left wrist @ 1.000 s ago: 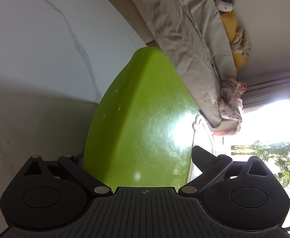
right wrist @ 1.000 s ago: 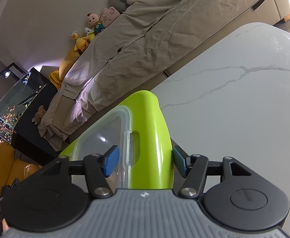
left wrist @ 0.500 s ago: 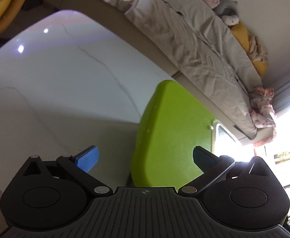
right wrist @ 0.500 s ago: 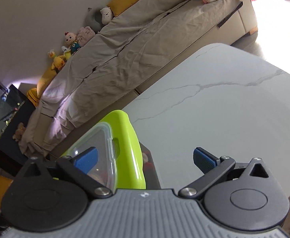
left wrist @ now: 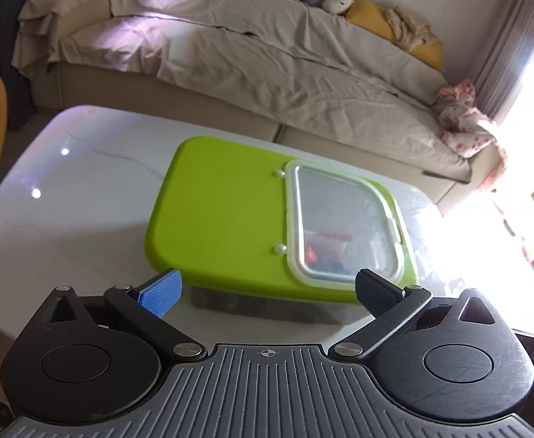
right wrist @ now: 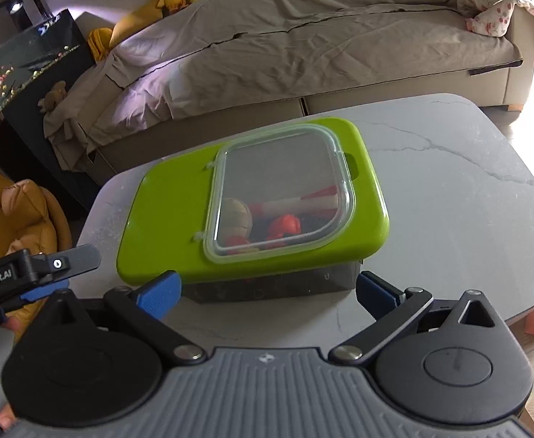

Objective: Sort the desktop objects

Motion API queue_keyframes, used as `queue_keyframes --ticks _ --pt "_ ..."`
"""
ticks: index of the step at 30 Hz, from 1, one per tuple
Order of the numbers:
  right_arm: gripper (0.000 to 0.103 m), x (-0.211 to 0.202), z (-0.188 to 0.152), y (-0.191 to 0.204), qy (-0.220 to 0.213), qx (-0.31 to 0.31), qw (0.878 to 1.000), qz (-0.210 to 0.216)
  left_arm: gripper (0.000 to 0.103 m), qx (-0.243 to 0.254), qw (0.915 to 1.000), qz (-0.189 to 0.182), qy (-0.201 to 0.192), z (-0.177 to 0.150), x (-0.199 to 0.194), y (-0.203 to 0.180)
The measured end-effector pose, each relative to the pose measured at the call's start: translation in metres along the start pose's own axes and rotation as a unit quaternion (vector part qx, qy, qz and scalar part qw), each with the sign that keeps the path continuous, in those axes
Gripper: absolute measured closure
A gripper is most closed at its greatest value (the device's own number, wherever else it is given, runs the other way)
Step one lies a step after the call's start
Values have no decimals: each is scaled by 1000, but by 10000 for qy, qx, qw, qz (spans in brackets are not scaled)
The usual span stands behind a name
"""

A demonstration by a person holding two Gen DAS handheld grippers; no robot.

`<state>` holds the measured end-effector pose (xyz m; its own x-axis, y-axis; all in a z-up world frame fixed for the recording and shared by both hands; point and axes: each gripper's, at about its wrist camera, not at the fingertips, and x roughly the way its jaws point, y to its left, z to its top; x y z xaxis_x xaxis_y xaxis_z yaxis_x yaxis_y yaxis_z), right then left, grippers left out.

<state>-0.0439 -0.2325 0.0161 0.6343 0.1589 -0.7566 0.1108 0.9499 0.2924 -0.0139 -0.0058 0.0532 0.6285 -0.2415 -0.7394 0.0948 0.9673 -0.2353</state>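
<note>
Both grippers, left [left wrist: 267,288] and right [right wrist: 268,288], are held spread wide with nothing between the blue pads, above the near edge of the white marble-patterned table [right wrist: 449,197]; the dark storage box with a lime-green lid and clear hinged window [right wrist: 252,200] is seen closed near the far left corner, small toys visible inside

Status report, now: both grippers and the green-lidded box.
Left gripper open, empty. Right gripper open, empty. Green-lidded dark storage box shut on white marble table, toys inside. Nothing in the way.
</note>
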Motion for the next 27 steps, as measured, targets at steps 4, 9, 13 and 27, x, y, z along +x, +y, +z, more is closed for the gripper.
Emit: queue_keyframes --ticks 4,9,13,27 --pt "0 -11 -3 28 217 -527 9983 -91 0 328 9988 371 29 -8 -10 -18" --pt "0 -18 -6 33 -89 -516 9968 -597 0 -217 9985 -141 490 -8 -7 -4" --pt "0 -18 -8 28 -225 -487 9940 -955 0 -233 9969 -211 720 -8 4 5" --pt "0 -16 -16 21 -117 -291 9956 -884 0 -232 9954 -133 924 -18 13 6"
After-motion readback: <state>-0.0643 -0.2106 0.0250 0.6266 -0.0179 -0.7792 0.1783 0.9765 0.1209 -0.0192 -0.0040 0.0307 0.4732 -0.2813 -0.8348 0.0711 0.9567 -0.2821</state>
